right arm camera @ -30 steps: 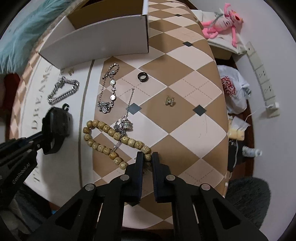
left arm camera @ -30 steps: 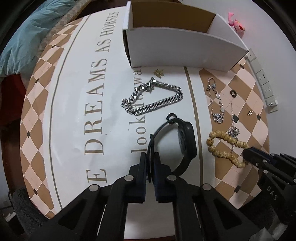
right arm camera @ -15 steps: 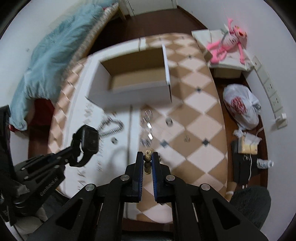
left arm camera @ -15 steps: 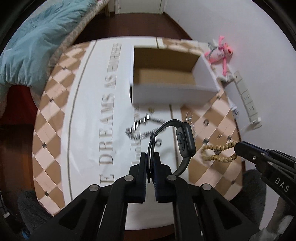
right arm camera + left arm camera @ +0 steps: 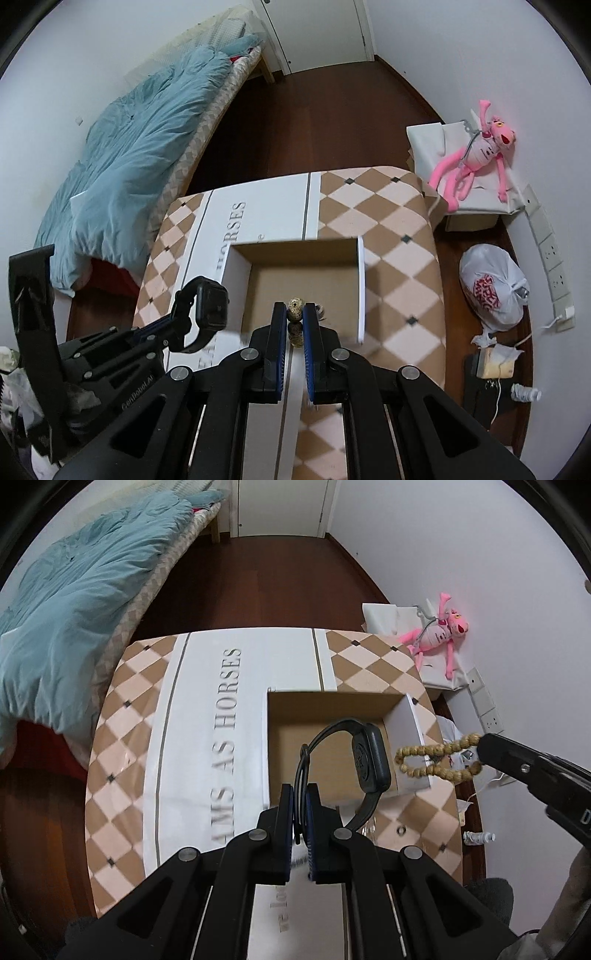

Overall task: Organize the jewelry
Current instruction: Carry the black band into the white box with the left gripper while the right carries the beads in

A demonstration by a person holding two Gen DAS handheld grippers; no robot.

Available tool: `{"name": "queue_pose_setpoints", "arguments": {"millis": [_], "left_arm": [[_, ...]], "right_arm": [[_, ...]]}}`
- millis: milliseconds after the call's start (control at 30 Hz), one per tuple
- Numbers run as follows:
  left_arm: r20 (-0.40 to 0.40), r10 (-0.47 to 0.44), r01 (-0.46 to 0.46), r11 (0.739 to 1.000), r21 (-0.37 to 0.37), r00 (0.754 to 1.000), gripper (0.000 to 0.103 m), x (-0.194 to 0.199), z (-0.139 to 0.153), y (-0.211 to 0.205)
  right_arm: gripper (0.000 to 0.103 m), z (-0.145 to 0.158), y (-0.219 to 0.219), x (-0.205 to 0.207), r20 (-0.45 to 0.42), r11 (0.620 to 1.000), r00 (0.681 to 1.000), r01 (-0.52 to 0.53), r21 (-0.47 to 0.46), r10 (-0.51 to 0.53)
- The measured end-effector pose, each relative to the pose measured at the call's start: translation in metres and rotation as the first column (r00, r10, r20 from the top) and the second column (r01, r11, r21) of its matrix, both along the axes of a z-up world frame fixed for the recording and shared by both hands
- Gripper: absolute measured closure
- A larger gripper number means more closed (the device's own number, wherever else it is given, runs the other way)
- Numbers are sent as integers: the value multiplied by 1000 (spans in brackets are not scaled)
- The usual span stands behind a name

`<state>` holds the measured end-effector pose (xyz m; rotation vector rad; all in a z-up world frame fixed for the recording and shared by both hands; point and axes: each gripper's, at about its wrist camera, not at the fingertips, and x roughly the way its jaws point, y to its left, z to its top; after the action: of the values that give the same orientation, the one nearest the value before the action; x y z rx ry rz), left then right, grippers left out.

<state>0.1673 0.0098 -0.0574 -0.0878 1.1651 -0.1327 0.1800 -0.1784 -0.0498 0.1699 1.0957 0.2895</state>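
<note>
My left gripper [image 5: 302, 794] is shut on the strap of a black smartwatch [image 5: 369, 760], held high above the open white cardboard box [image 5: 291, 716]. The watch also shows in the right wrist view [image 5: 208, 304]. My right gripper [image 5: 295, 314] is shut on a wooden bead bracelet [image 5: 295, 310], held above the box [image 5: 364, 288]. In the left wrist view the bracelet [image 5: 432, 762] hangs from the right gripper beside the box's right wall. The box looks empty inside. Other jewelry on the table is mostly hidden under the grippers.
The box stands on a table with a checkered and lettered cloth [image 5: 207, 709]. A small ring [image 5: 400, 829] lies on the cloth near the box. A bed with a blue quilt [image 5: 74, 590] is on the left, a pink plush toy [image 5: 476, 155] on the right.
Both grippers have lifted high off the table with the watch and the bead bracelet and moved forward over the box. The table now looks much farther below.
</note>
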Motion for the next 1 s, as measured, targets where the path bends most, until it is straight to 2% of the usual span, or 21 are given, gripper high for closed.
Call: {"name": "queue_pose_setpoints", "arguments": {"millis": [267,533,700,767,833,900,967,1000], "left_arm": [[-79,19,-22,999,-38,997,99,41,-24,1],[-179,40,-59,993,-101,983,98,69,-48,1],[-213,52,-81,989,-127,976,89,83,-47,-3],[-214,66,-92,989,-112,975,75,86,-44,-2],[-189,79,-101,989,-109,979,34,86,-37,0],[-167,93,-112,988,-105,982,26,86,-31,4],[-150,99,-109,992,-64,984,25,85,-27,8],[-142,103,-110,993,-41,984,16,84,-27,9]], "right_arm": [[94,-40,6,57,-104,999,993,50,6,-49],[94,-67,4,84,-168,997,984,66,30,-60],[94,-70,2,94,-174,996,984,54,73,-41],[93,-78,0,97,-222,994,974,54,90,-32],[92,-82,-2,97,-244,995,969,51,83,-30],[79,-84,-5,93,-256,996,966,57,73,-37],[58,-83,-8,88,-253,997,967,53,61,-36],[55,-81,-8,86,-247,998,968,51,45,-38]]}}
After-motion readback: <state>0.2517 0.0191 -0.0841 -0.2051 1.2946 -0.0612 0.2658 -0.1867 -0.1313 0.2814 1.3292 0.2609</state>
